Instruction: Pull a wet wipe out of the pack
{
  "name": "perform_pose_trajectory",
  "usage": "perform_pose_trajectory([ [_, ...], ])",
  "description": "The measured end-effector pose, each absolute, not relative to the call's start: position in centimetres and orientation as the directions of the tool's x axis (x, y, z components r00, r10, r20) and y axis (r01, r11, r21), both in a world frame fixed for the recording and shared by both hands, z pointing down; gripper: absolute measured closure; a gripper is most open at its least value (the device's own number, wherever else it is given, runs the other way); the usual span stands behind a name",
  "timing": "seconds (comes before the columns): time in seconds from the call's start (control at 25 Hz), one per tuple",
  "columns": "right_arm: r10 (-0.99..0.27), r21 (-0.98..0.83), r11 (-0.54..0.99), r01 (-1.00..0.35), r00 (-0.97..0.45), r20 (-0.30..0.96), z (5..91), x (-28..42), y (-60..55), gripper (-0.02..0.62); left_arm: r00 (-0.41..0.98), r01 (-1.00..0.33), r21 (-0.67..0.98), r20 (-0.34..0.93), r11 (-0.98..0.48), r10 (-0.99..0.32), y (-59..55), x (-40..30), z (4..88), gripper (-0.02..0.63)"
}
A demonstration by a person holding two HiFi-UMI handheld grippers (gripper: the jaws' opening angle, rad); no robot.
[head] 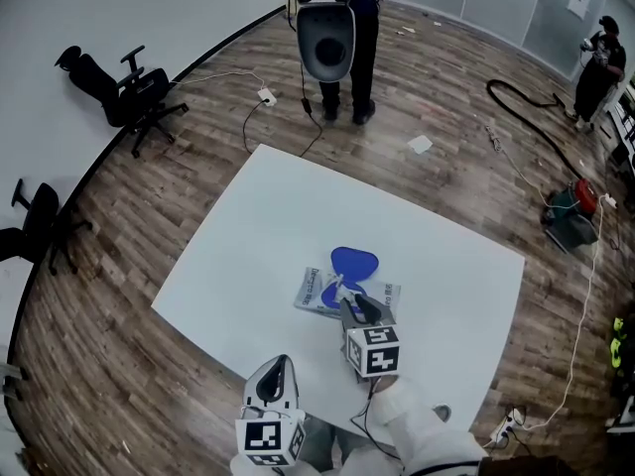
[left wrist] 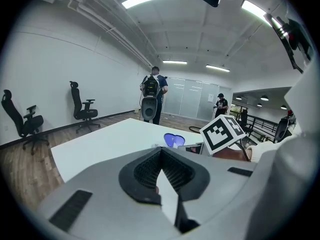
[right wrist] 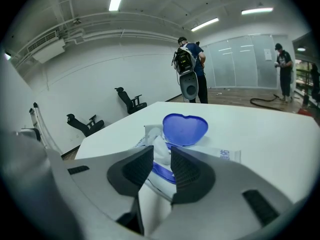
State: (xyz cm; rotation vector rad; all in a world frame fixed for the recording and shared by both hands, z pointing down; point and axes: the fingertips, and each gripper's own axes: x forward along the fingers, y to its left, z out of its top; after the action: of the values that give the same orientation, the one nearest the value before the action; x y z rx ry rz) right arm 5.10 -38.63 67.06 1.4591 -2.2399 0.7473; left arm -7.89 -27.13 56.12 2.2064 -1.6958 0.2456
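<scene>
The wipes pack lies flat near the middle of the white table, its blue heart-shaped lid flipped open toward the far side. My right gripper is over the pack's opening. In the right gripper view its jaws stand close together with a tuft of white wet wipe pinched between them, the lid just behind. My left gripper hovers near the table's front edge, away from the pack, shut and holding nothing; it sees the lid ahead.
A person with a backpack device stands beyond the table's far corner. Office chairs line the left wall. Cables and a hose lie on the wood floor; another person stands far right.
</scene>
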Motion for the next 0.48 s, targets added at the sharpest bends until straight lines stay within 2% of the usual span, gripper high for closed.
perform_pose_trajectory([
  [0.48, -0.682, -0.227, 0.310, -0.923, -0.382, 0.623, 68.5, 4.2, -39.1, 0.499, 0.250, -0.965, 0.170, 0.352, -0.201, -0.902, -27.3, -8.7, 56.6, 0.609],
])
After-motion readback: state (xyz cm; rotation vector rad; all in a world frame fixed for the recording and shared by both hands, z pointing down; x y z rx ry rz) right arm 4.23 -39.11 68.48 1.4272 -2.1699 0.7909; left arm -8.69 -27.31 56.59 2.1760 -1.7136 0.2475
